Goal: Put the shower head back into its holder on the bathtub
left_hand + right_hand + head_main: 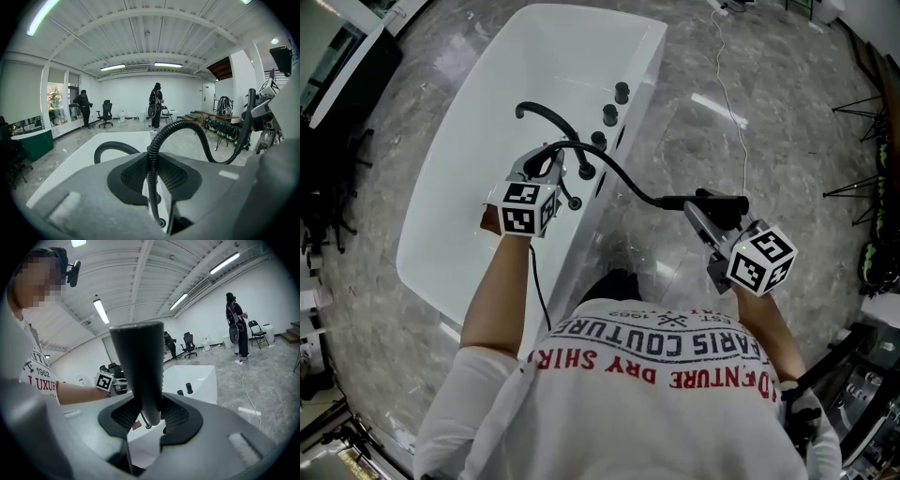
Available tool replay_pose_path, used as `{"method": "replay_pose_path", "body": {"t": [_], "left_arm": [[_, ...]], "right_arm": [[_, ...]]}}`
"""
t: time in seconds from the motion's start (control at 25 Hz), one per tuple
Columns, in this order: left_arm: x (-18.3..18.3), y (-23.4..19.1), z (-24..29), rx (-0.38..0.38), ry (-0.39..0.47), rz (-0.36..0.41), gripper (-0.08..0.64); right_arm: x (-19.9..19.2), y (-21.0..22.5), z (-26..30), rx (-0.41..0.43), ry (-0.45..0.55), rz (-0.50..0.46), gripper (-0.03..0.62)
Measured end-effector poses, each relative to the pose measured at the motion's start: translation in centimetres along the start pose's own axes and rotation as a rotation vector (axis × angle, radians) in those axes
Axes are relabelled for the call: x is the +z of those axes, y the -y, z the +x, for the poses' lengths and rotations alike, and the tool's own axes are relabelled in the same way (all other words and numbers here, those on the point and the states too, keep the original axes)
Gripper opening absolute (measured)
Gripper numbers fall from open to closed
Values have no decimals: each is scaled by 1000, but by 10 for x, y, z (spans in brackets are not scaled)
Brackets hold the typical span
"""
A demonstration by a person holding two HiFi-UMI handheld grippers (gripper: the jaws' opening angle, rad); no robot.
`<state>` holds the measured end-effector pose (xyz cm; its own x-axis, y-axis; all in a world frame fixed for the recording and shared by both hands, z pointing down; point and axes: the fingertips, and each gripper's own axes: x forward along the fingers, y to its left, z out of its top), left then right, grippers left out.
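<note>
The black shower head (712,201) hangs over the floor to the right of the white bathtub (487,122). My right gripper (698,208) is shut on it. In the right gripper view its handle (138,366) stands up between the jaws of the right gripper (150,416). A black ribbed hose (619,173) runs from the shower head to the tub's rim. My left gripper (546,161) is shut on the hose just above the rim. In the left gripper view the hose (152,159) passes between the jaws of the left gripper (152,180) down to a round fitting.
A black curved faucet (546,114) and three black knobs (610,114) sit on the tub's right rim. A white cable (736,103) lies on the marble floor. Black stands (862,187) are at the right. People (157,105) and office chairs are far off.
</note>
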<state>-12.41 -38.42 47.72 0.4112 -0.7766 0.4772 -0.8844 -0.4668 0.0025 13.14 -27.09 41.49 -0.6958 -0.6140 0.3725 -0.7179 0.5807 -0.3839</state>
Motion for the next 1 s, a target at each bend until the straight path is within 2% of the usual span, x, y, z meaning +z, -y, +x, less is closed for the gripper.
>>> {"method": "replay_pose_path", "body": {"t": [0.36,0.64,1.0], "left_arm": [[-28,10,-13,8,-34,-20,66],[-72,31,-30,15,-63,-70,66],[-126,48,-30,25,-151,-139,66]], "right_arm": [[-16,-2,-10,9,-6,21,137],[-50,-10,-25,20,5,38,137],[-77,-13,-34,37,-35,83,137]]}}
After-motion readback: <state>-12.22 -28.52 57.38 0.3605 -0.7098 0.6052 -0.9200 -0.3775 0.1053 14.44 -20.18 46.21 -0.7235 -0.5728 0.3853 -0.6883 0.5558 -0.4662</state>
